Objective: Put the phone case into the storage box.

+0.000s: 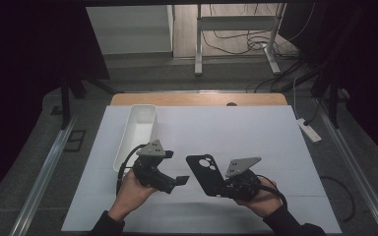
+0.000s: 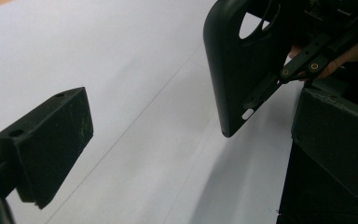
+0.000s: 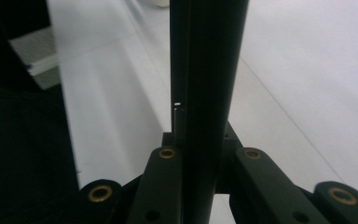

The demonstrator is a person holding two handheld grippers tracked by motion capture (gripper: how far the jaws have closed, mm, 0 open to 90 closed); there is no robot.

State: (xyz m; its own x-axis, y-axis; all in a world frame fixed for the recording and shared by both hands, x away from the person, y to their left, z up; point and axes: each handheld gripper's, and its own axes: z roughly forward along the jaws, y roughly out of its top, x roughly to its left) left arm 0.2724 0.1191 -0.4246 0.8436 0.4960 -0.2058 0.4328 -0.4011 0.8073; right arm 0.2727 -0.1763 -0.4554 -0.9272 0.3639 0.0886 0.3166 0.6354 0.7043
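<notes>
Grippers sit side by side above the white table (image 1: 275, 147) in the high view, each held in a hand near the person's edge. The right gripper (image 1: 226, 186) is clamped on the lower end of a black phone case (image 1: 204, 173), which rises tilted toward the left, its camera cutout uppermost. The left gripper (image 1: 177, 181) points at the case from just beside it, holding nothing. A white tray (image 1: 137, 133) lies farther back on the left.

From the left gripper view, its jaws stand wide apart with bare table between them, and the phone case (image 2: 237, 70) hangs beyond, clear of both pads, with the right gripper's linkage pinching its edge. The right gripper view adds the case (image 3: 207, 93) edge-on, a dark upright strip squeezed between the jaws; the small pale mark on its edge is probably a button slot.
</notes>
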